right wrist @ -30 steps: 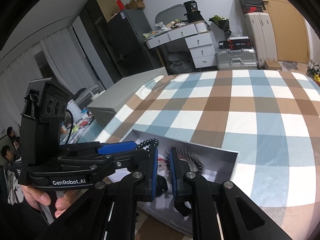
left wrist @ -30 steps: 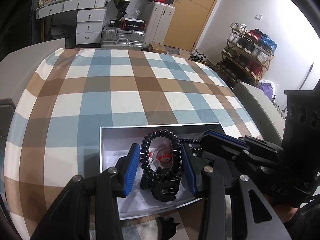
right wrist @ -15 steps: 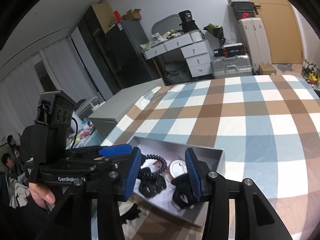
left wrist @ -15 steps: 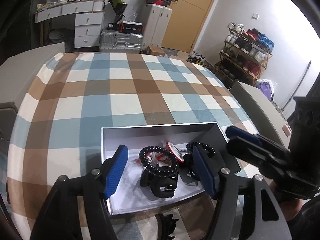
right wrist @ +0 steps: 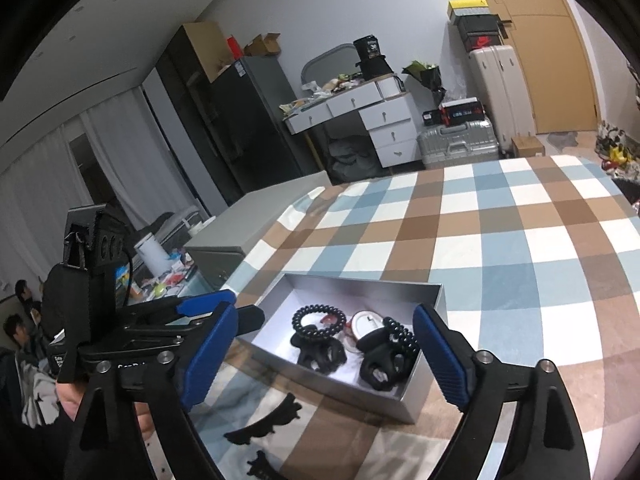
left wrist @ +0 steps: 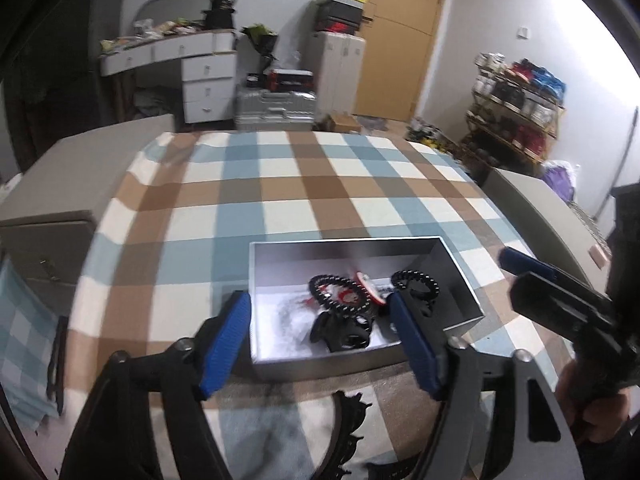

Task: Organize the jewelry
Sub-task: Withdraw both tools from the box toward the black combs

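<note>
A silver open box (left wrist: 464, 276) (right wrist: 416, 384) sits on the checked cloth. Inside lie a black spiral hair tie (left wrist: 340, 292) (right wrist: 318, 320), a second black beaded tie (left wrist: 416, 280) (right wrist: 400, 336), black claw clips (left wrist: 344, 332) (right wrist: 320, 354) and a round white-and-red piece (right wrist: 362, 320). My left gripper (left wrist: 324, 344) is open and empty, held above the box's near side. My right gripper (right wrist: 324, 360) is open and empty, also above the box. A black toothed hair clip (left wrist: 348, 420) (right wrist: 264, 424) lies on the cloth in front of the box.
The checked cloth (left wrist: 304, 192) covers the table far beyond the box. Grey cabinets stand at the table's left (left wrist: 60, 184) and right (left wrist: 536, 208). A second black clip (right wrist: 260, 464) lies near the front edge. A desk, suitcases and a shoe rack stand behind.
Both grippers opened wide, let go of the hair ties into the box and drew back up and away from it.
</note>
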{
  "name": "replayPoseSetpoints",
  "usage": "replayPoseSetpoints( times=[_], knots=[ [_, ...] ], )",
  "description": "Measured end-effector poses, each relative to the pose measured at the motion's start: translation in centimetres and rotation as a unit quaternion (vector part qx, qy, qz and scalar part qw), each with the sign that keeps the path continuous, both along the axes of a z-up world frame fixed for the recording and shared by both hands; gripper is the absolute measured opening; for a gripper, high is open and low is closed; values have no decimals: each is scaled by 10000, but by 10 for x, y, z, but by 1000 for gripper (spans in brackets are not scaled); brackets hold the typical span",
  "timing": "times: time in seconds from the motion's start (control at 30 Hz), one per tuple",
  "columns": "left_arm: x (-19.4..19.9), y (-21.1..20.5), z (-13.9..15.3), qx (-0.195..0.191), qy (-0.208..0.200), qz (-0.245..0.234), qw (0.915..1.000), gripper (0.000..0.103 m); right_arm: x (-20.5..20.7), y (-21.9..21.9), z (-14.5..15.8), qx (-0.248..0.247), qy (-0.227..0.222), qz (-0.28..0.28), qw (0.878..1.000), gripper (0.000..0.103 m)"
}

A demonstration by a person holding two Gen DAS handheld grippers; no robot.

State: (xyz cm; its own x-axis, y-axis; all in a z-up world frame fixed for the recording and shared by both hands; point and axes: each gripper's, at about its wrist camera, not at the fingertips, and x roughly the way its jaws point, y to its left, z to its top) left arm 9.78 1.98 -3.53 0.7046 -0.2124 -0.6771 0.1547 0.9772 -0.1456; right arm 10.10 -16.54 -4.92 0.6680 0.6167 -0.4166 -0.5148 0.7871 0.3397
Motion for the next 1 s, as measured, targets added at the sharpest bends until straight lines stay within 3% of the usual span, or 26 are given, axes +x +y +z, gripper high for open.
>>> replayPoseSetpoints(
  times=[0.17,0.6,0.83,1.0],
  knots=[
    [-18,1,6,22,-334,261,9991,81,-18,-2,2,18,-97,-97,9999,100],
    [-52,4,0,-43,-409,454,9981,86,-52,-5,-3,-80,-154,-257,9995,103],
    [-76,12,-23,-140,-229,604,9978,88,-72,3,-32,-370,57,-287,9989,103],
    [-91,15,-44,-242,41,653,9976,88,-78,12,-65,-606,478,-240,9967,103]
  ],
)
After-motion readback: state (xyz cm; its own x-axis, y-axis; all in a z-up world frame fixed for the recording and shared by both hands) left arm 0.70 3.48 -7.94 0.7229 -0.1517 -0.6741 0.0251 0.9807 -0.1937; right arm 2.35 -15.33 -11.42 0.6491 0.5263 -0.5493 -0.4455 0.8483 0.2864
